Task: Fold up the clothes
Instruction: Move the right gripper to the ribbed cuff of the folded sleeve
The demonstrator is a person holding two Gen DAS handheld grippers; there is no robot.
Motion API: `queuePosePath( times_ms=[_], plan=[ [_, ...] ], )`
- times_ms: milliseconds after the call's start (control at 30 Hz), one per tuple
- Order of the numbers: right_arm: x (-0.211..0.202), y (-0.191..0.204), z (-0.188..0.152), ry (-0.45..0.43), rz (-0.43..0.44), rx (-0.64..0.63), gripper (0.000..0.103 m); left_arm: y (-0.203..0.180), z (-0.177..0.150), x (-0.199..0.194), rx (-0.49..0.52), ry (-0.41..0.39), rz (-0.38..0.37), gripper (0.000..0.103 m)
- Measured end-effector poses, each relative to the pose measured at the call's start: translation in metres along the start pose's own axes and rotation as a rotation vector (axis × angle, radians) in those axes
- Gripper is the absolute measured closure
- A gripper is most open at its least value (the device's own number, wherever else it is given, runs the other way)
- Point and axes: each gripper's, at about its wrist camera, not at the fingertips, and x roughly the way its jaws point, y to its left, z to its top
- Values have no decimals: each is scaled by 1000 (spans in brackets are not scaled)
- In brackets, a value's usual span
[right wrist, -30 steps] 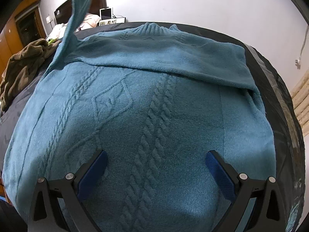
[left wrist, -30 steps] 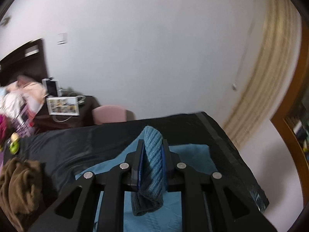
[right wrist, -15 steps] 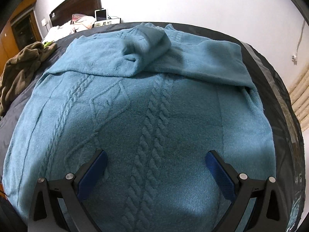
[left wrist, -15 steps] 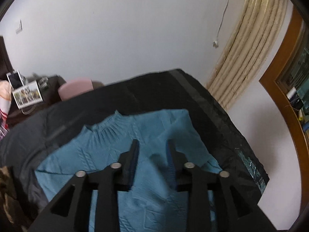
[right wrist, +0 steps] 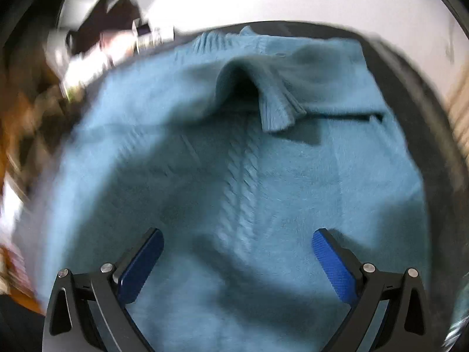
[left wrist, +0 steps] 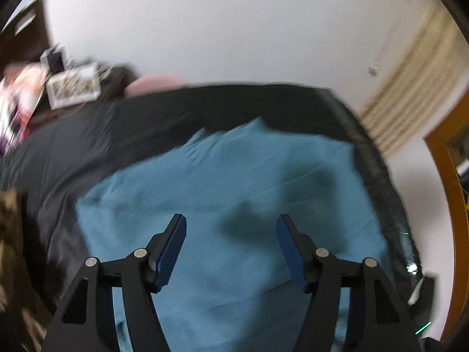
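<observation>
Teal cable-knit sweater [right wrist: 240, 182] spread flat on the dark bed [left wrist: 222, 108].

One sleeve [right wrist: 258, 88] lies folded across its chest; left gripper [left wrist: 231, 234] and right gripper [right wrist: 237, 246] both spread wide, holding nothing.

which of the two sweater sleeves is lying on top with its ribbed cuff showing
The sleeve that humps up across the chest of the teal sweater, ribbed cuff on the cable knit. The other sleeve lies flat beneath it.

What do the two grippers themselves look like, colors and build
Both match: the left gripper and right gripper have matte black angular linkage arms with triangular cutouts, silver round pivot bolts, and flat ribbed blue finger pads. No cables, markings or sleeves are visible.
</observation>
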Motion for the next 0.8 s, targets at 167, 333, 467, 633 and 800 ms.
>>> queuePosePath(
  times_ms=[167,333,467,633,800],
  plan=[
    [-17,-27,29,-35,237,261,0,44,-27,12,-72,39,67,35],
    [-3,-29,64,-35,359,388,0,59,-40,17,-87,55,89,35],
    [15,-29,79,-24,400,446,0,64,-45,25,-99,73,88,35],
    [37,-37,90,-11,459,522,0,68,-47,34,-102,87,89,35],
    [50,-49,101,-39,454,581,6,72,-48,42,-92,101,91,35]
  ],
)
